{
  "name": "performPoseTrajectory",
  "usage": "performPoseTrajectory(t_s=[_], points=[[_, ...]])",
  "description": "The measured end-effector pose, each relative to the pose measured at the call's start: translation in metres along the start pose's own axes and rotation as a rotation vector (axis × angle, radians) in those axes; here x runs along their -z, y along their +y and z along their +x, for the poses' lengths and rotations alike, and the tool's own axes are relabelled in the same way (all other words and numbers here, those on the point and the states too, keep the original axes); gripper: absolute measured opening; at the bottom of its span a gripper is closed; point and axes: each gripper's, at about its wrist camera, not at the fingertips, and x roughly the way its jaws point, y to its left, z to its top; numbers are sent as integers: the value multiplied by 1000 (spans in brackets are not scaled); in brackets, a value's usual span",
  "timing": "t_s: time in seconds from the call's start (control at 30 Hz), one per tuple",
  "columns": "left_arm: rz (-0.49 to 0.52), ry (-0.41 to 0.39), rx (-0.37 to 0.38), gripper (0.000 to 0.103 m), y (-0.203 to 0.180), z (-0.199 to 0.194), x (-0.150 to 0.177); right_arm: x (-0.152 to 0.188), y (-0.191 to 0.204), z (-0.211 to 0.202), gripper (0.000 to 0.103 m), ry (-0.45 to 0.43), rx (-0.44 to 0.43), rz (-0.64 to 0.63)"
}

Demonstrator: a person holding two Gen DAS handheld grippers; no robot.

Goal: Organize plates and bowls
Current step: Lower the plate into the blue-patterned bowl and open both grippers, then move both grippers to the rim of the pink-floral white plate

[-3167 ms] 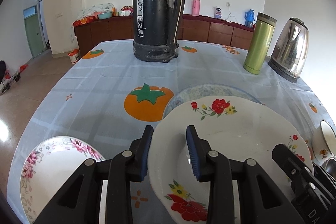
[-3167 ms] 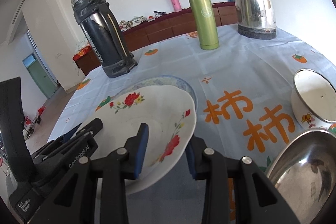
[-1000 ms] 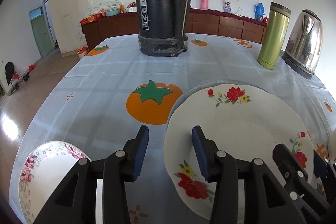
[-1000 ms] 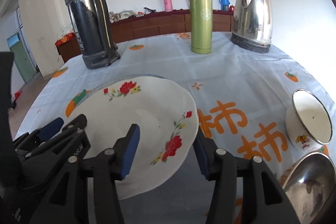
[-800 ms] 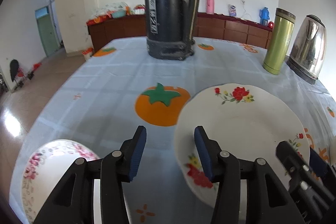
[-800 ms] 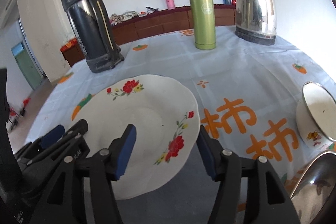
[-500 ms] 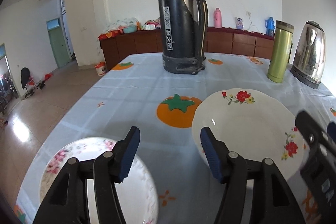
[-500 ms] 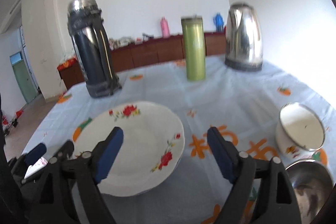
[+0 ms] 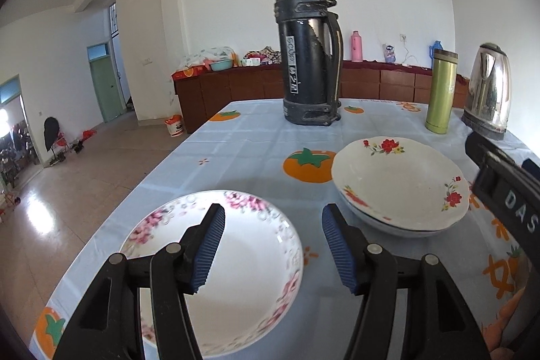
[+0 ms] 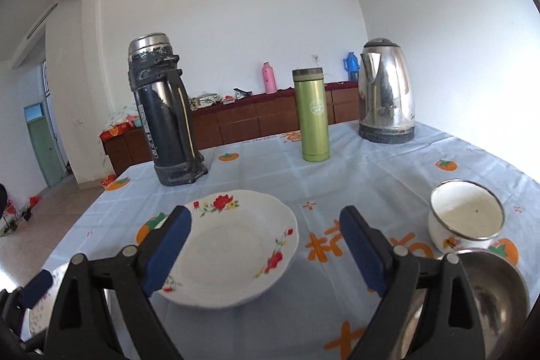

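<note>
The red-flower plate point(image 9: 401, 181) lies on a second plate point(image 9: 398, 226), of which only the edge shows, at the table's centre. In the left view this stack is at 2 o'clock from the left gripper point(image 9: 271, 245). The pink plate point(image 9: 243, 262) lies under this gripper, at 7 o'clock from the stack. Both grippers hold nothing, with jaws wide apart. The right gripper point(image 10: 266, 250) hovers before the stack.

The plates look like glazed ceramic: stiff, rather heavy, slippery and fragile. I think the rim is the only place to take hold, one finger above and one below.

An enamel bowl point(image 10: 467, 216) and a steel bowl point(image 10: 489, 299) are at 3 to 4 o'clock of the stack. A black thermos point(image 10: 165, 117), green flask point(image 10: 312, 115) and kettle point(image 10: 386, 91) stand behind.
</note>
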Motion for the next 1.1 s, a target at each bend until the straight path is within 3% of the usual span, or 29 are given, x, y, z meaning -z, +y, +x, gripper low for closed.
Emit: performPoseTrajectory(t_s=[0.4,0.7,1.1], points=[[5,-34,21,63,11,-24,11,16,-4,-49,95,-13,-23,16],[71,-7,60,63,7,-35,22,28,1,-74,96,7,-25,-4],[49,5,95,63,20,-41,18,38,9,-95,96,13,-56,-25]])
